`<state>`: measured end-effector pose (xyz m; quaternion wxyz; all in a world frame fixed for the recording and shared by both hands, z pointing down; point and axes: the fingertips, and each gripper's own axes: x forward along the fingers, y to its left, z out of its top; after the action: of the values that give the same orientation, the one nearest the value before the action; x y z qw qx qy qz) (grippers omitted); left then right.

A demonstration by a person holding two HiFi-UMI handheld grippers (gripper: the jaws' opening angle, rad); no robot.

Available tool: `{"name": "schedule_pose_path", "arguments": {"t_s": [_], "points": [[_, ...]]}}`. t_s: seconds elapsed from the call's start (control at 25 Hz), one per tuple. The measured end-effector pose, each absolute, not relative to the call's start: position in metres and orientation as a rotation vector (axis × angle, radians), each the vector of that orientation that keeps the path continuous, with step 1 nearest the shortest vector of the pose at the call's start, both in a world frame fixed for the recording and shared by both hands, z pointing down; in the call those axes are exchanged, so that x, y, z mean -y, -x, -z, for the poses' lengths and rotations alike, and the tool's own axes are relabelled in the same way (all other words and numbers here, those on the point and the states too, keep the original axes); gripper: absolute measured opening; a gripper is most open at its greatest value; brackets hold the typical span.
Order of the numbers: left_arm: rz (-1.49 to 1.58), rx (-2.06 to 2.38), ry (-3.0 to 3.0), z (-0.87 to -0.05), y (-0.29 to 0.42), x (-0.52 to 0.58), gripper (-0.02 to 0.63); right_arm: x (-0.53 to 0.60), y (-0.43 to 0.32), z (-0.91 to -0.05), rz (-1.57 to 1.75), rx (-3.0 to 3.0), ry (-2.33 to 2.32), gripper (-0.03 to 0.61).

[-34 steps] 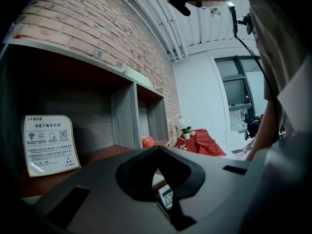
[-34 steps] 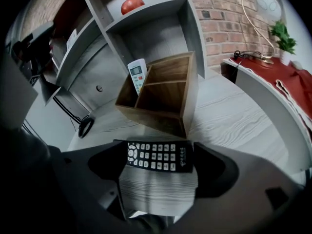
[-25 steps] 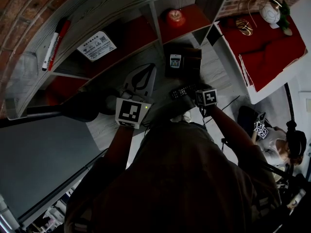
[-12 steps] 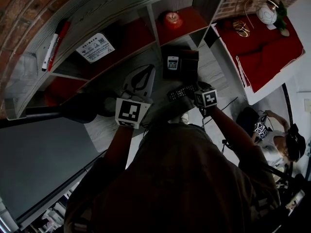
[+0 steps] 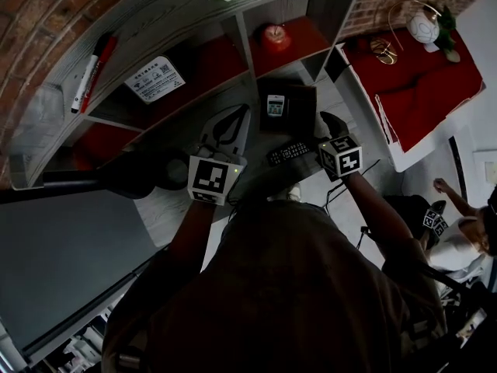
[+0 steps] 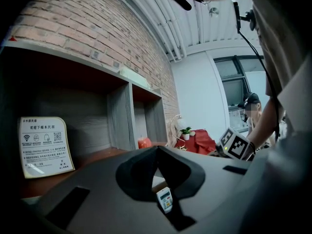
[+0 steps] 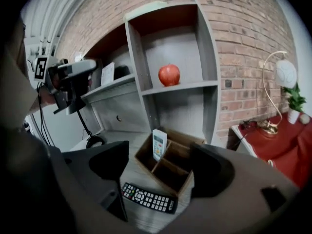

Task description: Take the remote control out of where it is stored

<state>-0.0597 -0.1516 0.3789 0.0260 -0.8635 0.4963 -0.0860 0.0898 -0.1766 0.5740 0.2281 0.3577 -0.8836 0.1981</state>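
Remote retrieval: one remote in the box, one on the worktop.
Left tongs (image 6: 156,150): tips together, nothing between them, held at the left and pointing toward the box, so probably idle here. Centre: wooden box (image 7: 159,179) on the worktop (image 7: 134,177). A white remote (image 7: 159,144) stands upright in its far left compartment, propped on the wall with its top proud of the rim, which leaves an end free to pinch. A black remote (image 7: 148,197) lies flat, buttons up, on the worktop just beside the box's near wall, outside any compartment. Right tongs (image 7: 160,155): wide apart, empty, box framed between them; that spread would admit either remote. Judgement: black one is out, white one not.
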Motion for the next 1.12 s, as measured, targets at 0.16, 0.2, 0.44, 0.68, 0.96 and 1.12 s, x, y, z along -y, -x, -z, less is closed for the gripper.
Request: {"name": "schedule_pose_path", "arguments": {"t_s": [0.16,0.2,0.44,0.68,0.96,1.12], "points": [[0.249,-1.532,2.668,-0.375,0.058,0.152,0.012,0.188,-0.09,-0.521,-0.401,2.56,-1.048,0.394],[0.245,-1.532,2.668,-0.374,0.058,0.152,0.012,0.189,-0.089,-0.508,-0.362,2.587,-1.059,0.394],[0.24,-1.526,2.659,-0.37,0.057,0.151,0.012,0.184,-0.087,-0.452,-0.158,2.685,-1.079,0.394],[0.22,-1.524,2.651,-0.363,0.058,0.151,0.012,0.172,-0.083,-0.417,-0.018,2.752,-1.08,0.391],[0.204,-1.527,2.648,-0.357,0.058,0.15,0.012,0.162,-0.094,-0.369,0.151,2.809,-1.253,0.064],[0.198,-1.533,2.636,-0.355,0.059,0.15,0.012,0.158,-0.101,-0.357,0.205,2.81,-1.322,0.014]]}}
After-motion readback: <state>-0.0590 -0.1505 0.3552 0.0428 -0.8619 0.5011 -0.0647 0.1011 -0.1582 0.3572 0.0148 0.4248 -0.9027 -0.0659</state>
